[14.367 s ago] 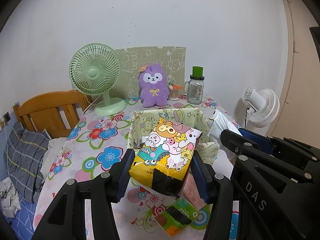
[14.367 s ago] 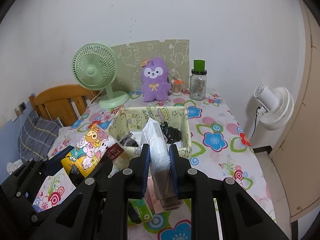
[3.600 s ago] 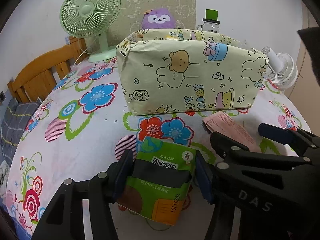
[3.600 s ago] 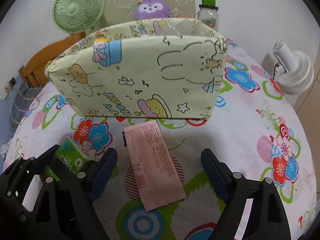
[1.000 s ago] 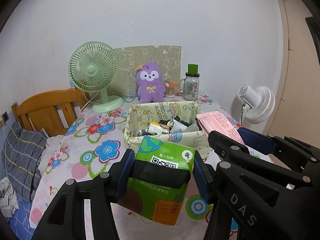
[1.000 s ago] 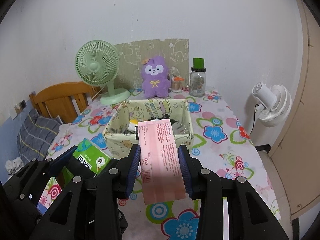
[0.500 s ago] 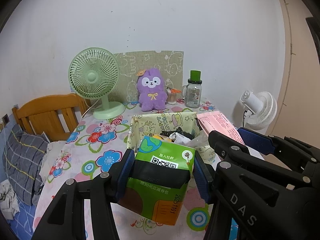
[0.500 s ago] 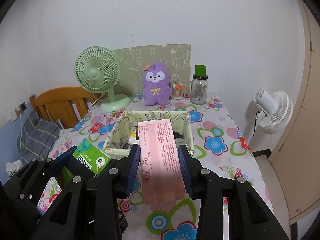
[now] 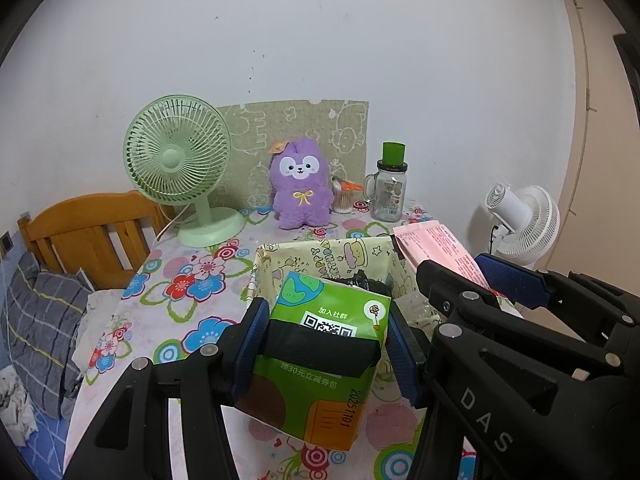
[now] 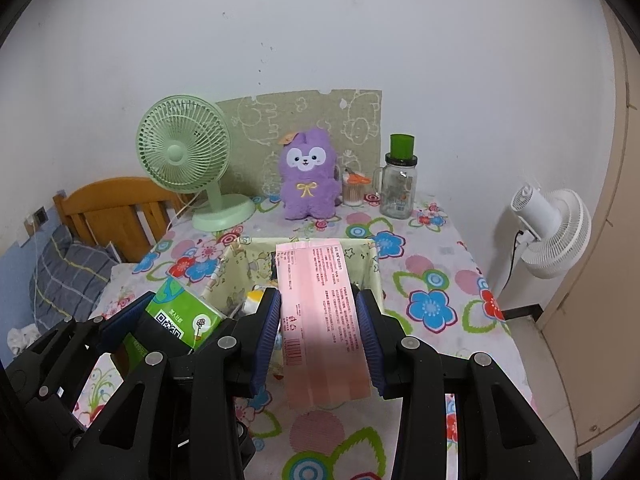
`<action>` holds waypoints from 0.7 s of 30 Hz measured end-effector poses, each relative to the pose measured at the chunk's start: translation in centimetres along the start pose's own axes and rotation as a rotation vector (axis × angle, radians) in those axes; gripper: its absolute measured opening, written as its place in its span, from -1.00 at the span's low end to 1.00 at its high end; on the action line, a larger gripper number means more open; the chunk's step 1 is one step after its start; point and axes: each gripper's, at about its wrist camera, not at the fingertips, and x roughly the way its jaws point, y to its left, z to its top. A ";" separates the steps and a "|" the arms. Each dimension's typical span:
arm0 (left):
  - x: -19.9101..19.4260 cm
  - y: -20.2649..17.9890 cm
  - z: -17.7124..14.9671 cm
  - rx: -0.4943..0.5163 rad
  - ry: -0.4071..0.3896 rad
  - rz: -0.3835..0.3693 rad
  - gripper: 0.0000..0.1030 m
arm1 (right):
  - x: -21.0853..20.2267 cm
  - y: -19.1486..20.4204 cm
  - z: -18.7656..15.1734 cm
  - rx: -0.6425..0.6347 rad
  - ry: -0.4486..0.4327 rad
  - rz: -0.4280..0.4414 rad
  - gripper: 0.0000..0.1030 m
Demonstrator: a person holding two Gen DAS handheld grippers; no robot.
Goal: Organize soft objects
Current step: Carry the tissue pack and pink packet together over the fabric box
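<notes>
My left gripper (image 9: 322, 320) is shut on a green soft tissue pack (image 9: 320, 364) with a black band, held in the air just before the near wall of the pale-yellow fabric basket (image 9: 304, 256). My right gripper (image 10: 318, 316) is shut on a flat pink packet (image 10: 320, 320), which hangs over the basket (image 10: 368, 268) opening. Several soft items lie inside the basket, mostly hidden by the two packs. In the right wrist view the green pack (image 10: 180, 312) and left gripper (image 10: 120, 320) show at lower left. The pink packet (image 9: 436, 248) shows at right in the left wrist view.
A green desk fan (image 9: 180, 168), a purple plush toy (image 9: 300, 188), a cotton-swab jar (image 9: 344, 198) and a glass jar with green lid (image 9: 390, 188) stand along the wall. A wooden headboard (image 9: 88, 228) and bedding lie left; a white fan (image 10: 552, 228) stands right of the floral table (image 10: 440, 280).
Both grippers, each still holding its pack, have moved forward toward the basket and slightly up. The basket and back-row objects appear nearer and lower in both views.
</notes>
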 end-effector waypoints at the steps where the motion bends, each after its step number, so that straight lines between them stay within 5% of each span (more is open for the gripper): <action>1: 0.1 0.1 0.0 -0.001 0.000 -0.001 0.14 | 0.1 0.0 0.0 0.001 0.000 0.001 -0.17; 21: 4.6 1.2 1.5 0.002 0.026 0.026 0.14 | 5.2 -0.1 2.1 0.007 0.022 0.040 -0.17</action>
